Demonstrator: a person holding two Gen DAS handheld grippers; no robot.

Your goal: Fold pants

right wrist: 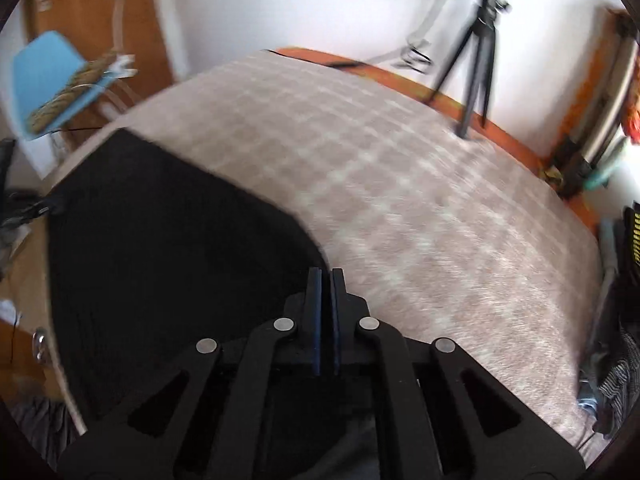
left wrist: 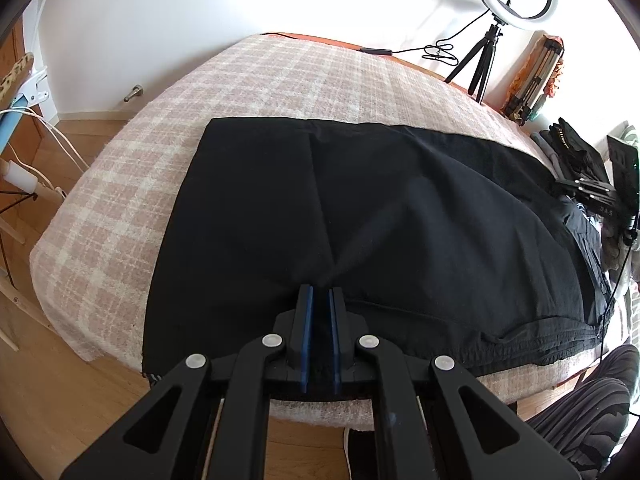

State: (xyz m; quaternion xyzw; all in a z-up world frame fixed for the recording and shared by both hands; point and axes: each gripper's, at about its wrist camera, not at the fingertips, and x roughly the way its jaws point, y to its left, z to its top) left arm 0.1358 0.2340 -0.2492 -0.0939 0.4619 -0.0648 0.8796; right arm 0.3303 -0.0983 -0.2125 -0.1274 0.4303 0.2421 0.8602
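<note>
Black, thin woven-fabric pants (left wrist: 360,216): we are pinching soft, limp cloth on the plaid blanket (left wrist: 120,208).
Left gripper (left wrist: 320,296) is clamping a fabric ridge; right gripper (right wrist: 326,276) looks nearly closed, its hold unclear.

The left gripper (left wrist: 321,294) is matte black plastic, with two flat fingers lined in blue pads (left wrist: 306,320) and angular linkage arms pierced by triangular cut-outs, each pivot capped with a round silver screw (left wrist: 272,340). The right gripper (right wrist: 326,276) is built alike: black fingers, dark blue pads (right wrist: 317,312), four silver pivot screws (right wrist: 284,324) across its linkage. In the left wrist view, the person's striped black and grey trouser leg (left wrist: 588,412) shows at lower right.
</note>
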